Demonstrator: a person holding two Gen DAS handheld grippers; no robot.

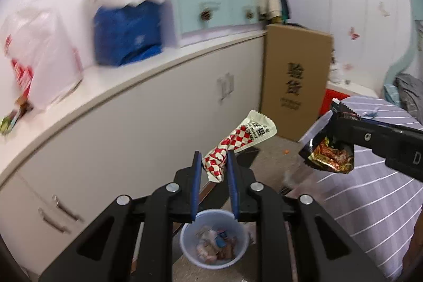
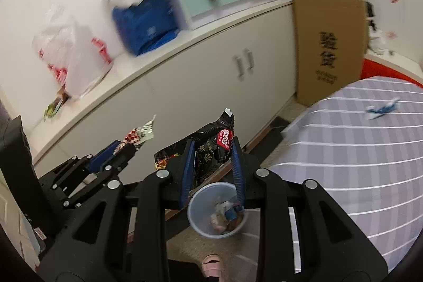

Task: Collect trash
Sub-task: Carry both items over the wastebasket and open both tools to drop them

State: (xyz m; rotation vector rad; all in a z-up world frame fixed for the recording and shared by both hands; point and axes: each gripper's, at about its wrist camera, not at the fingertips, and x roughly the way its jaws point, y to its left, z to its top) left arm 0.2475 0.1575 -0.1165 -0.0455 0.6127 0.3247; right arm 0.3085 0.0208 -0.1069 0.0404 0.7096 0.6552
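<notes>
Two wrappers held | left hand-held gripper [image 1: 214, 163]: checkered wrapper [image 1: 235, 144] | right hand-held gripper [image 2: 211, 149]: black packet [image 2: 208, 147]

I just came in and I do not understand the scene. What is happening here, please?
A person is collecting trash with two tools. The left hand-held gripper is shut on a red-and-white checked wrapper, and the right hand-held gripper is shut on a black snack packet. Both are held in the air above a small translucent bin on the floor, which already has some scraps inside. One blue-and-white scrap lies on the striped bed.
</notes>
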